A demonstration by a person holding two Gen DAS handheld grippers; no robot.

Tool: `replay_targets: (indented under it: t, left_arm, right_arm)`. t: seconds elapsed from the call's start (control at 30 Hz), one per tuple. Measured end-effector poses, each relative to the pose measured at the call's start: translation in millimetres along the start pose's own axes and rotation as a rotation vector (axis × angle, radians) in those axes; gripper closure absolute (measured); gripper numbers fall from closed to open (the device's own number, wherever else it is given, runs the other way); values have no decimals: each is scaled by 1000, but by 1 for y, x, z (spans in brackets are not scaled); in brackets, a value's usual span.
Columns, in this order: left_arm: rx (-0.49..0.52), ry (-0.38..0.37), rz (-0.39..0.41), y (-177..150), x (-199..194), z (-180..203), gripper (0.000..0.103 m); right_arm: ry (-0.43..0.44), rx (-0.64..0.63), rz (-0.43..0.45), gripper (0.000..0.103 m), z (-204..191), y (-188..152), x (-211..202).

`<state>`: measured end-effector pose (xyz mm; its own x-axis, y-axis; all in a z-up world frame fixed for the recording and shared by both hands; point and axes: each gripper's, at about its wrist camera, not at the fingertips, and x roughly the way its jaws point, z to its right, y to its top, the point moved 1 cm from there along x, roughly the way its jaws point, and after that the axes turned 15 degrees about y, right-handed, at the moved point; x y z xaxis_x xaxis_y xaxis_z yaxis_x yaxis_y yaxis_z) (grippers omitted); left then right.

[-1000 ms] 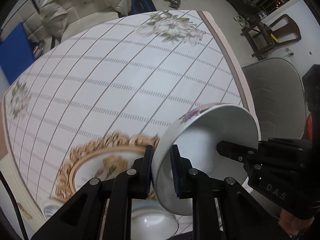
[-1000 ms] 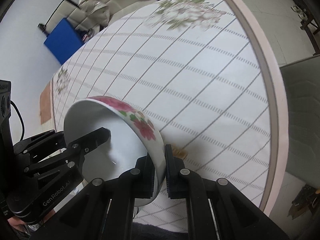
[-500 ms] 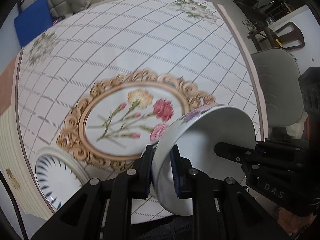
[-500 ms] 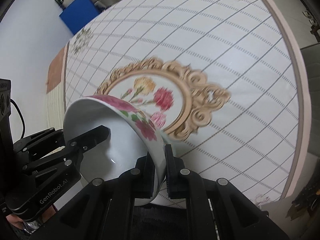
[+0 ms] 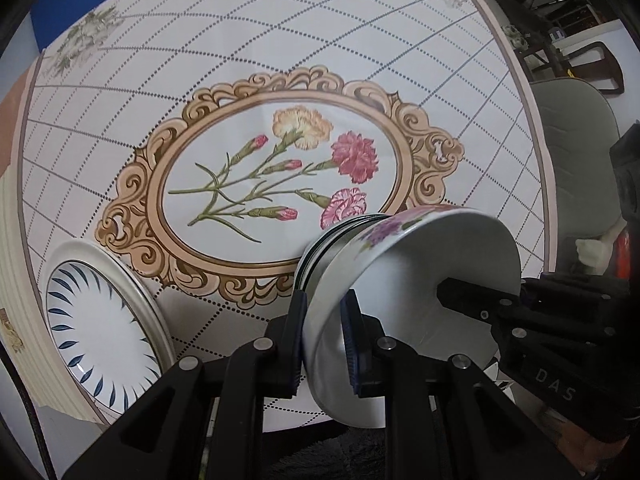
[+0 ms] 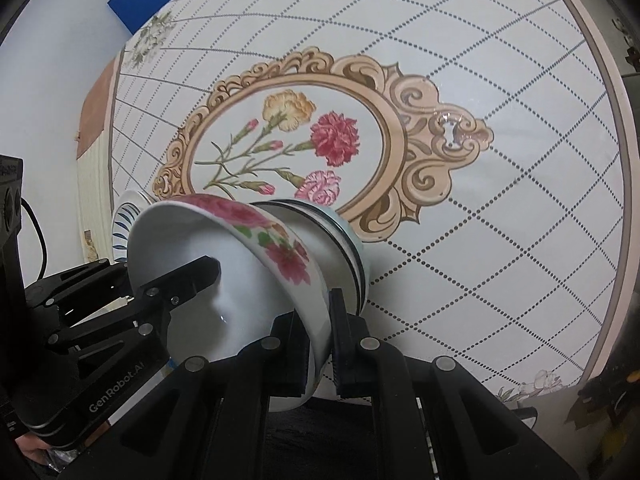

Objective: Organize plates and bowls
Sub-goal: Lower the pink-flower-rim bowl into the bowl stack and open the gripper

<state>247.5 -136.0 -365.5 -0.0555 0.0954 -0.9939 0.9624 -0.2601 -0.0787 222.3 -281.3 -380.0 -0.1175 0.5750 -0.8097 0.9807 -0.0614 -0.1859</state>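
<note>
Floral bowl [image 5: 420,264] tilted above dark-rimmed bowls [image 5: 320,248], beside blue-leaf plate [image 5: 96,328].

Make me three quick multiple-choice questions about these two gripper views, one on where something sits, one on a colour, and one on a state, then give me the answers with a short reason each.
1. Where is the blue-patterned plate in the left wrist view?
A. Lower left, near the table edge
B. Inside the gold frame print
C. On the grey chair

2. What colour are the flowers on the floral bowl as the right wrist view shows them?
A. Blue
B. Pink and red
C. Yellow

3. How is the floral bowl held?
A. Resting flat on the table
B. By one gripper only
C. By both grippers, one on each side of its rim

Answers:
1. A: it sits at lower left, by the tablecloth edge.
2. B: pink-red blooms with green leaves.
3. C: the left gripper and the right gripper each pinch the rim.
</note>
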Motion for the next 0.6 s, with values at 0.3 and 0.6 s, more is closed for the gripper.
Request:
replay_targets:
  t: [0.3, 0.6]
  left_arm:
    - [2, 3, -17, 6, 8, -2, 88]
    - [31, 48, -39, 2, 26, 4, 88]
  right_arm:
    - [1, 19, -22, 93, 5, 5, 11]
    - [-23, 21, -54, 94, 6, 6, 25]
